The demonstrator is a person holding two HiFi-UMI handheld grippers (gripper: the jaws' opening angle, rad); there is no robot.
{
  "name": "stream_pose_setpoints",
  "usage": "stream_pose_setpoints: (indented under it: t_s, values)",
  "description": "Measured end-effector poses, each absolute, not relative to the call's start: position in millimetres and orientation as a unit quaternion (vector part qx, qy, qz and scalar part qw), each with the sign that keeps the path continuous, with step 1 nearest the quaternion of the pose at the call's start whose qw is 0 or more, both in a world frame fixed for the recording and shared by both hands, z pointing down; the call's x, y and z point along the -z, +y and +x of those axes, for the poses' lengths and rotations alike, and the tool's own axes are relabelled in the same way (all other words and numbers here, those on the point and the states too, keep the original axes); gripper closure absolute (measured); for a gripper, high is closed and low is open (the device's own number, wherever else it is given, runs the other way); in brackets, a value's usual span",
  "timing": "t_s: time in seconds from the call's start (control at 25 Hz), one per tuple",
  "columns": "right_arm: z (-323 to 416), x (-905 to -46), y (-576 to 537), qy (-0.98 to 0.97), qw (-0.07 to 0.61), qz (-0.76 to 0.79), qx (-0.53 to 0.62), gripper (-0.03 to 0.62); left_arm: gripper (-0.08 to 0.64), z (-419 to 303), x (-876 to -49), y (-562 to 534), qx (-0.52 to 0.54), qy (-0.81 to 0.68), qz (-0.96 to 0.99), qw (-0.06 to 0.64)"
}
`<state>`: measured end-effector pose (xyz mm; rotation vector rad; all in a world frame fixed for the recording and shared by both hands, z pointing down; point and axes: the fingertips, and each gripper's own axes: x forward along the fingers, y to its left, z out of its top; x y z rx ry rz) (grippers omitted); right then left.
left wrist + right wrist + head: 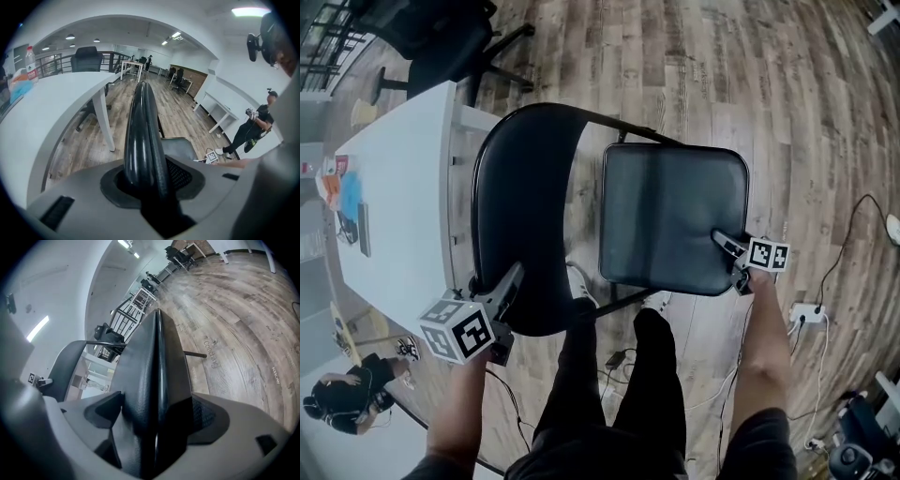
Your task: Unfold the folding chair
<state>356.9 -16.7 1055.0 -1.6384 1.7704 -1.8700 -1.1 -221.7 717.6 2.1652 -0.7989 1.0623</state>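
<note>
The black folding chair stands below me in the head view, with its backrest (pixel 525 206) at the left and its padded seat (pixel 670 211) folded out flat at the right. My left gripper (pixel 514 274) is shut on the near edge of the backrest. In the left gripper view, that glossy edge (pixel 143 136) runs straight out between the jaws of my left gripper (pixel 150 187). My right gripper (pixel 724 242) is shut on the seat's near right corner. The right gripper view shows the seat edge (pixel 157 366) filling the gap between the jaws of my right gripper (pixel 154 427).
A white table (pixel 403 187) stands close on the chair's left, with an office chair (pixel 441 37) beyond it. My legs (pixel 609 394) are right behind the chair. A power strip (pixel 806 314) and cables lie on the wood floor at the right. Another person (pixel 347 389) stands at lower left.
</note>
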Motion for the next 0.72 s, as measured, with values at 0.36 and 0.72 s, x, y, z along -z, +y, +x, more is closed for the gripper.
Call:
stream_pose_setpoints:
  t_s: [0.36,0.72]
  values:
    - [377.0,-1082.9,-0.3,0.575,0.034,-0.537,0.617,0.151,0.428,37.1,-720.8,-196.0,-0.409,-0.297,0.816,0.282]
    - [396.9,-1074.5,6.5,0.579,-0.001,-0.556,0.597,0.149,0.415,34.4,-715.7,-196.5,-0.401,-0.293,0.818,0.29]
